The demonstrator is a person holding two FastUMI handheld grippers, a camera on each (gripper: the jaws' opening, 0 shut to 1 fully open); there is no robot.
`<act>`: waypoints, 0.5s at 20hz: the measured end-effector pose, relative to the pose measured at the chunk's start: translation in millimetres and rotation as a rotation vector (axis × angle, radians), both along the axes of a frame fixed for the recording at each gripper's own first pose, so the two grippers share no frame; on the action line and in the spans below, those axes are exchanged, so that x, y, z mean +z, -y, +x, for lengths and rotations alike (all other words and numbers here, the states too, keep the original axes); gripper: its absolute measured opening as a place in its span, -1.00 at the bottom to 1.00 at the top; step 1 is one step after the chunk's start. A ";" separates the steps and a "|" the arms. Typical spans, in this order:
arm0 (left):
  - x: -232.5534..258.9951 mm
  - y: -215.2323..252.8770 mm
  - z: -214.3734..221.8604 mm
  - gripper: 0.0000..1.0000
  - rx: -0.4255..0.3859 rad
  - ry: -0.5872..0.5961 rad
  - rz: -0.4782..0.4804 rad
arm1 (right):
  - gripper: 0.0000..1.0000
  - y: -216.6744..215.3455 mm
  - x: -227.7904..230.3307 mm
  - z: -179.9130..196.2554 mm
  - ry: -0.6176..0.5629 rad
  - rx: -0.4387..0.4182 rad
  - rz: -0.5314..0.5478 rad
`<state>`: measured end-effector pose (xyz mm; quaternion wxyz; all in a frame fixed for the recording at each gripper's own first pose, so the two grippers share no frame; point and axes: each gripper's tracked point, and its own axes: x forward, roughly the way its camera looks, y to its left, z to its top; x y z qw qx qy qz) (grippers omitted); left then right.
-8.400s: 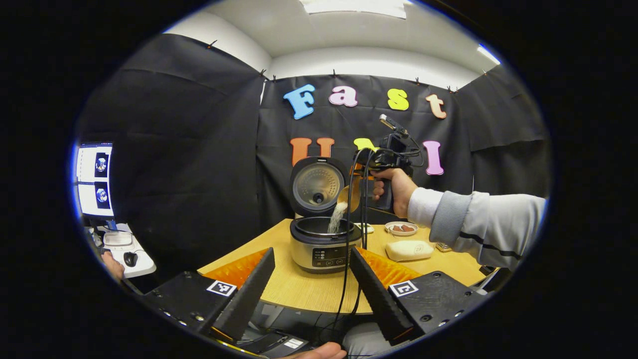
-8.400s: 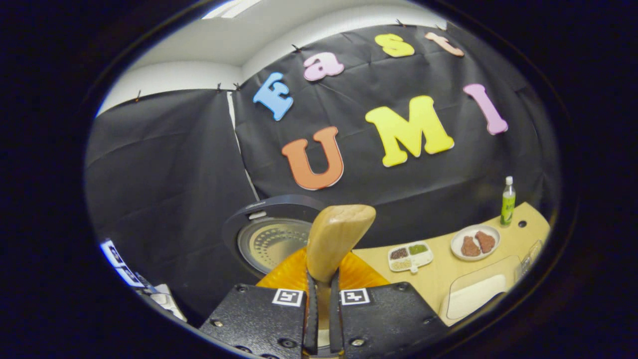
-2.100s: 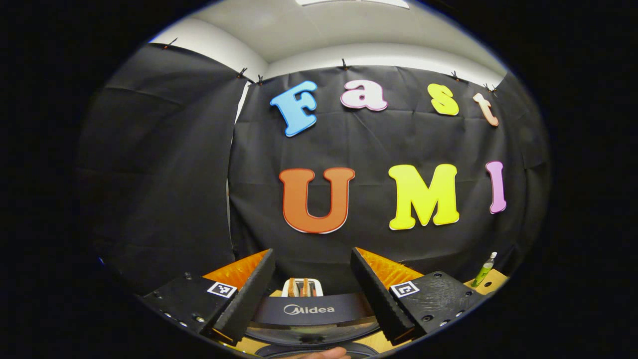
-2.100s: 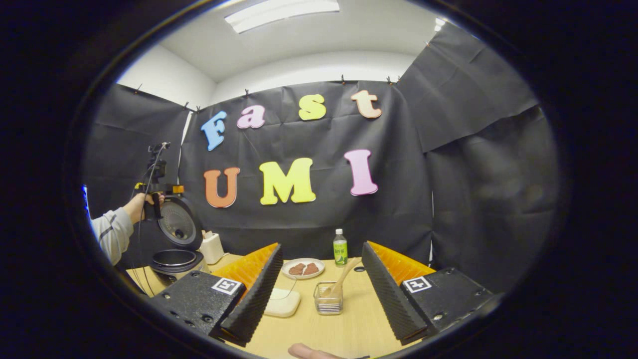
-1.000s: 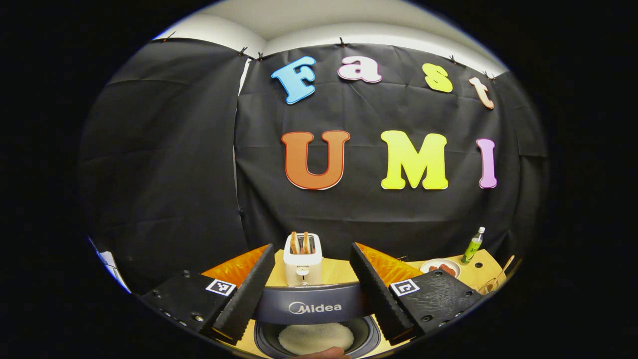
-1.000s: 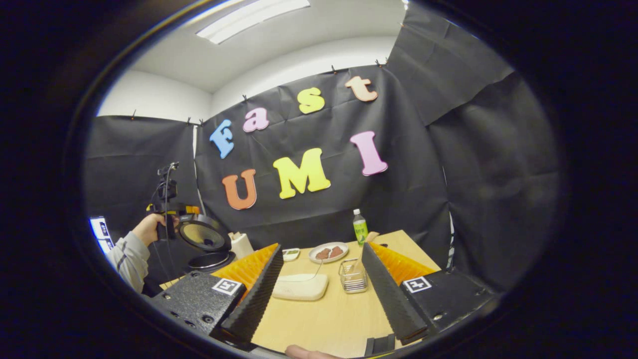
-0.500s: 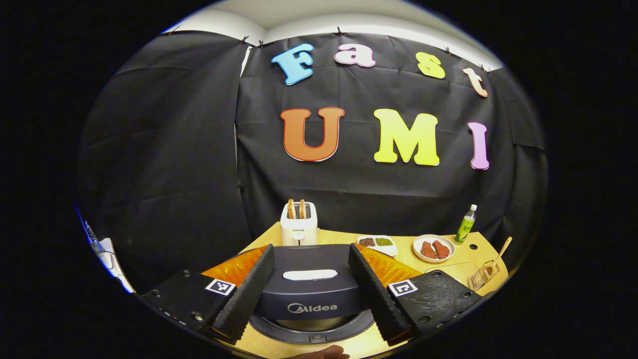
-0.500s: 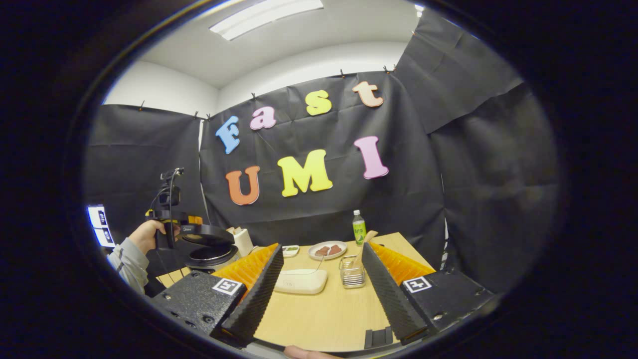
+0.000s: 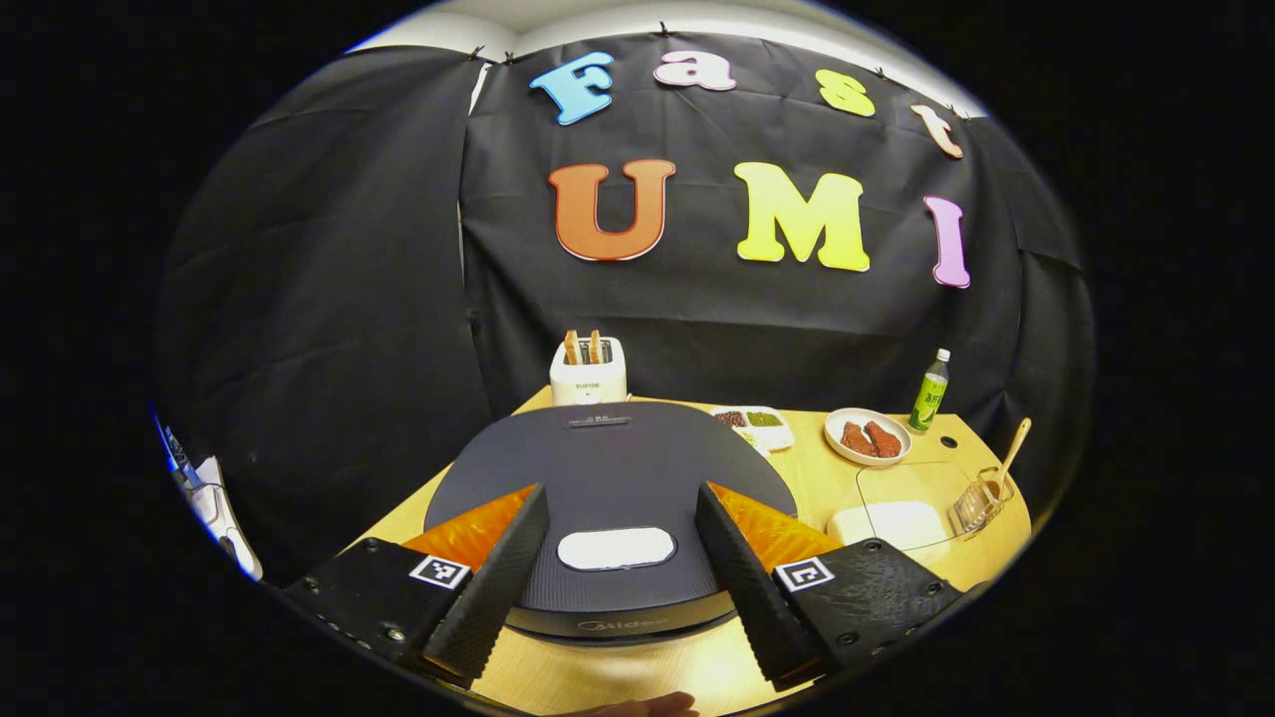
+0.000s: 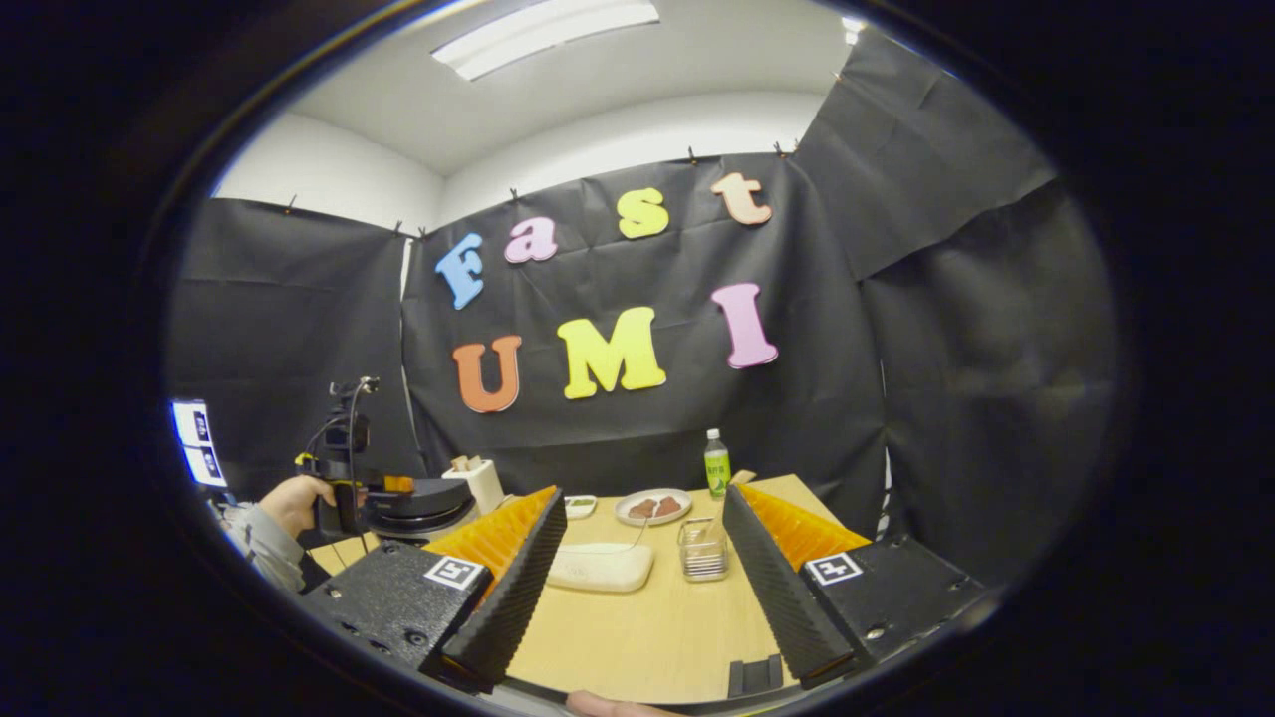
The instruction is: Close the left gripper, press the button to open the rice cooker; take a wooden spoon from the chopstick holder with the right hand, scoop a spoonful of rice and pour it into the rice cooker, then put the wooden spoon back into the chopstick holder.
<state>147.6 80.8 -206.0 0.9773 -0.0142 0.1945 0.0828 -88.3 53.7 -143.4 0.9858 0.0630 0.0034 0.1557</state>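
The dark grey round-lidded rice cooker [image 9: 608, 478] stands at the near left part of the pale wooden table [image 9: 827, 488], lid down and lying flat. A white oval button [image 9: 616, 549] sits on the front of the lid. In the left gripper view the left claw [image 9: 616, 568] is directly over the front of the lid, its two ribbed black fingers [image 9: 493, 588] spread wide to either side of the button and holding nothing. Whether the fingers rest on the lid or hang just above it cannot be told. In the right gripper view the same claw, with the hand [image 10: 294, 501] holding it, is at the cooker's left side.

The light wooden spoon [image 9: 1008, 456] stands handle-up, leaning to the right, in the clear wire-framed chopstick holder [image 9: 974, 501] at the far right of the table, well apart from the cooker. Judged from that position, the spoon has been returned and the listed steps appear done.

The right claw [image 10: 637, 588] is held back from the table, fingers wide apart and empty. The holder lies ahead of it, between its fingers in that view, just right of a white rectangular slab [image 10: 601, 567]. The right hand is the nearer one to the spoon; the left is nearer to the cooker.

Beyond stand a white toaster [image 9: 588, 373], a plate of brown pieces [image 9: 865, 436] and a green bottle [image 9: 931, 378].
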 end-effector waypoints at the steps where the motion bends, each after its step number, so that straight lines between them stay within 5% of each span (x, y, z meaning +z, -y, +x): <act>1: -5.7 0.2 -3.4 0.93 0.014 -0.006 0.000 | 1.00 -3.1 -1.0 1.5 -0.006 0.006 0.004; 10: 1.1 1.4 -0.1 0.94 0.051 0.163 0.058 | 1.00 -8.2 -9.1 17.5 -0.026 -0.018 0.042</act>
